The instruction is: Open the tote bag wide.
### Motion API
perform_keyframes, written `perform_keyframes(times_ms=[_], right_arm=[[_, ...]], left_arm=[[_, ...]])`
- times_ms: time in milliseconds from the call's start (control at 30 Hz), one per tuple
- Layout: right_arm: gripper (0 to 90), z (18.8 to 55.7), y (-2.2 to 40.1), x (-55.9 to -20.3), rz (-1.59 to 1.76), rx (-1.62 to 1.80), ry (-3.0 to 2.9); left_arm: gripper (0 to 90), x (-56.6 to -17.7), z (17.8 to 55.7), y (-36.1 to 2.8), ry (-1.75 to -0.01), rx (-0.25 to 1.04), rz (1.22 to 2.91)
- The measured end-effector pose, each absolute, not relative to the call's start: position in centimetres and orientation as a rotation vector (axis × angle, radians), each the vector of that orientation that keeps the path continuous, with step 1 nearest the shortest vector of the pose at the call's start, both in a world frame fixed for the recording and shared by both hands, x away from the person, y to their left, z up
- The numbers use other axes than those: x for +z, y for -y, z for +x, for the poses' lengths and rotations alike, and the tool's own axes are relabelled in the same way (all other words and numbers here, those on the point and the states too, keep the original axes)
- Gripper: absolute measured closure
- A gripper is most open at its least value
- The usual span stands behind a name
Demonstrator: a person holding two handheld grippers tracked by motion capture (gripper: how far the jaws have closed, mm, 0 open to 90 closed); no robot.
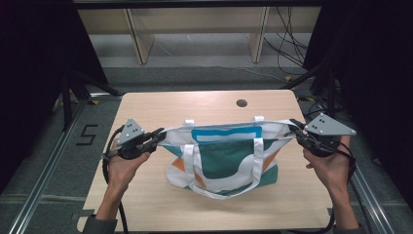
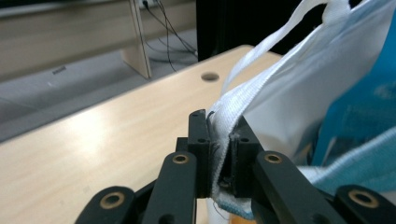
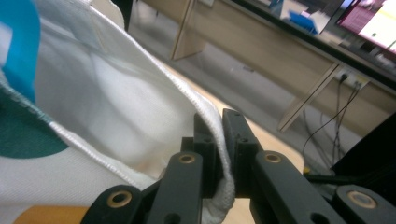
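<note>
A white tote bag [image 1: 224,156] with teal, blue and orange patches sits near the middle of the wooden table [image 1: 146,200], its top edge pulled taut between two hand-held grippers. The left gripper [image 1: 157,137] is at about nine o'clock from the bag, the right gripper [image 1: 298,132] at about three o'clock, each gripping one upper corner of the bag's mouth.

In the left gripper view the black jaws are drawn narrow and clamp the white stitched rim [image 2: 224,135] of the bag between their pads. In the right gripper view the jaws pinch the hemmed edge [image 3: 219,140] of the bag the same way, cloth bunched just below the pads.

One white handle [image 1: 229,187] hangs down the near face of the bag toward six o'clock; two short white loops [image 1: 189,122] stand up along the far rim toward twelve o'clock. The base of the bag seems to rest on the tabletop, though the high view does not make the contact certain. A small round hole [image 1: 242,103] lies in the table at twelve o'clock from the bag, well apart from it. The person's hands [image 1: 122,168] come in from six o'clock.
</note>
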State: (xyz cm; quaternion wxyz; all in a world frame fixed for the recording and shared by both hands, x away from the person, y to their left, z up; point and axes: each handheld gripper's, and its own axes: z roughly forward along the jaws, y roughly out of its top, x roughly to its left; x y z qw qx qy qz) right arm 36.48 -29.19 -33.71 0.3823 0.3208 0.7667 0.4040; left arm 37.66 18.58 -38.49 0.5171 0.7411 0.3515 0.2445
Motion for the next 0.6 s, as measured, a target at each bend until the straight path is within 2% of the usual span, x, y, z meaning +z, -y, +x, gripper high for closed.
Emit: perform_keyframes(times_ms=[600], right_arm=[[84.5, 36.9, 30.2, -39.0, 0.881, 0.939, -2.08]], left_arm=[[83.7, -44.9, 38.0, -16.5, -0.853, 0.505, 1.978]])
